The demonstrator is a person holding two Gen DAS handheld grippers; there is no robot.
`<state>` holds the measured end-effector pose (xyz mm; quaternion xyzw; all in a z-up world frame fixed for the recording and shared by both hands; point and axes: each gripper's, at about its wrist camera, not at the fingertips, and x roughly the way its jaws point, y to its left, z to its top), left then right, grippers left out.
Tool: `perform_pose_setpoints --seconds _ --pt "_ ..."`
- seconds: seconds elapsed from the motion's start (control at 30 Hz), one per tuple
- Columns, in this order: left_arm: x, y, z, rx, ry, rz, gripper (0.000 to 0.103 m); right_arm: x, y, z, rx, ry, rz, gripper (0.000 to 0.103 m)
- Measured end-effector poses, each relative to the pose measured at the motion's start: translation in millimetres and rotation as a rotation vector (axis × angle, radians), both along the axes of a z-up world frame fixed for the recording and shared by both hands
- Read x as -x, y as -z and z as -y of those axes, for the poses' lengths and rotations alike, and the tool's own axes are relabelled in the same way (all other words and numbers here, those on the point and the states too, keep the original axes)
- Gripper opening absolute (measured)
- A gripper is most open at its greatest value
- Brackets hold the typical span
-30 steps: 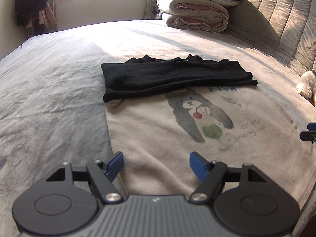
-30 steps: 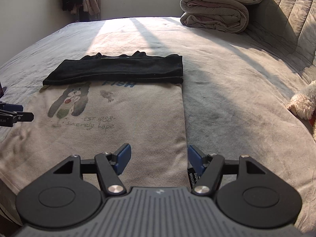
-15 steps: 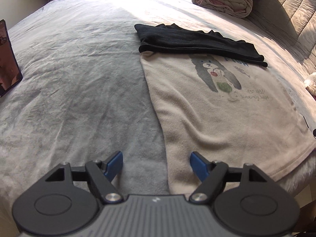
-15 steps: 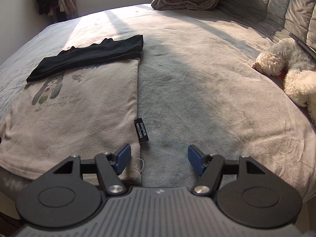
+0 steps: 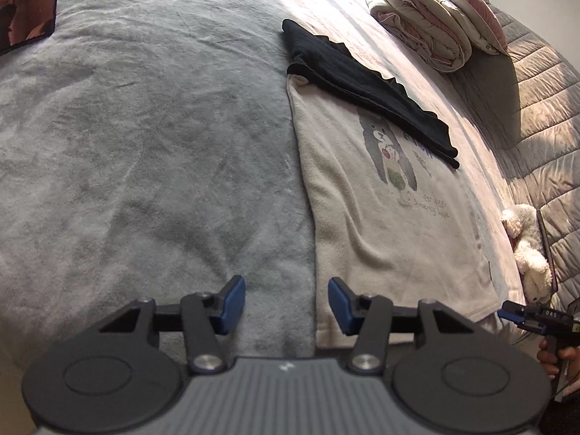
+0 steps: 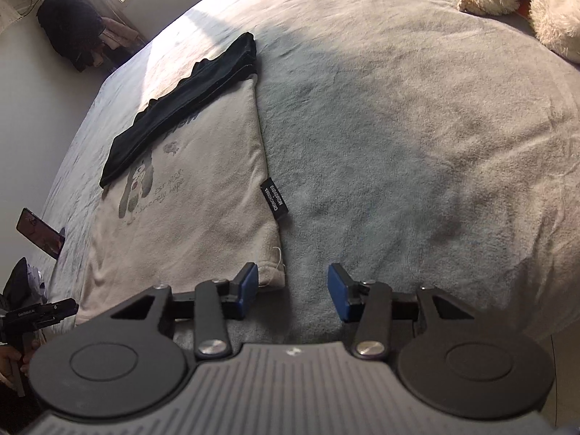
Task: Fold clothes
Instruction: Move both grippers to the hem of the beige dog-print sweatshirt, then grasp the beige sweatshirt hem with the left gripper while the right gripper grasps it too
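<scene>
A cream shirt (image 5: 380,217) with a dog print lies flat on the grey bed (image 5: 145,145), and its near hem reaches the edge of the bed. A folded black garment (image 5: 362,83) lies across the far end of the shirt. The left claw (image 5: 286,306) is apart, holding nothing, at the near left corner of the shirt. The right claw (image 6: 293,291) is apart too, with nothing in it; its left finger is just beside the near right corner of the shirt (image 6: 188,195). A black label (image 6: 274,199) sticks out from the right side seam. A white plush toy (image 6: 525,3) lies well apart on the right.
</scene>
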<state>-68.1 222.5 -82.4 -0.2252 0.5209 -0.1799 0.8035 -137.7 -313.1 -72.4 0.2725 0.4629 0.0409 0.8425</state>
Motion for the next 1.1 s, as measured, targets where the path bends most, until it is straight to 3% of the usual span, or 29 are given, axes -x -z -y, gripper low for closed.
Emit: perform_pose_setpoints --seconds 0.1,0.33,0.37,0.4,0.47,0.53,0.6,0.77,0.87,0.93,0.97,1.0,1.03,1.1 --pt "-4 10 -4 0.104 -0.007 -0.064 0.041 -6 6 4 -0.062 -0.016 -0.022 0.046" --pt "-13 20 24 0.14 0.09 -0.07 0.04 -20 15 6 -0.139 -0.069 -0.059 0.046" --pt "-13 21 28 0.144 0.109 -0.076 0.037 -22 16 6 -0.141 -0.079 -0.061 0.046" --pt "-13 23 31 0.144 0.121 -0.081 0.022 -24 17 5 -0.143 -0.088 -0.064 0.046" --pt "-12 27 32 0.14 0.131 -0.093 0.01 -27 18 5 -0.144 -0.104 -0.063 0.046" --pt "-9 27 30 0.166 0.135 -0.09 0.008 -27 20 5 -0.132 -0.116 -0.058 0.036" --pt "-6 25 27 0.201 0.138 -0.082 0.007 -25 21 4 -0.119 -0.127 -0.052 0.012" --pt "0 27 20 0.193 0.135 -0.066 0.007 -20 20 13 -0.136 -0.15 -0.016 0.011" --pt "-3 34 21 0.196 0.139 -0.08 0.01 -21 24 17 -0.17 -0.141 -0.028 0.014" --pt "-4 33 22 0.217 0.159 -0.075 0.022 -22 25 18 -0.198 -0.138 -0.029 0.019" --pt "-5 33 22 0.228 0.17 -0.073 0.033 -23 26 18 -0.22 -0.141 -0.027 0.027" --pt "-5 32 23 0.237 0.179 -0.072 0.037 -24 26 18 -0.242 -0.145 -0.026 0.038" --pt "-6 33 25 0.24 0.187 -0.072 0.039 -25 26 16 -0.251 -0.152 -0.024 0.044" --pt "-7 34 28 0.233 0.201 -0.075 0.032 -28 24 9 -0.231 -0.177 -0.02 0.048"
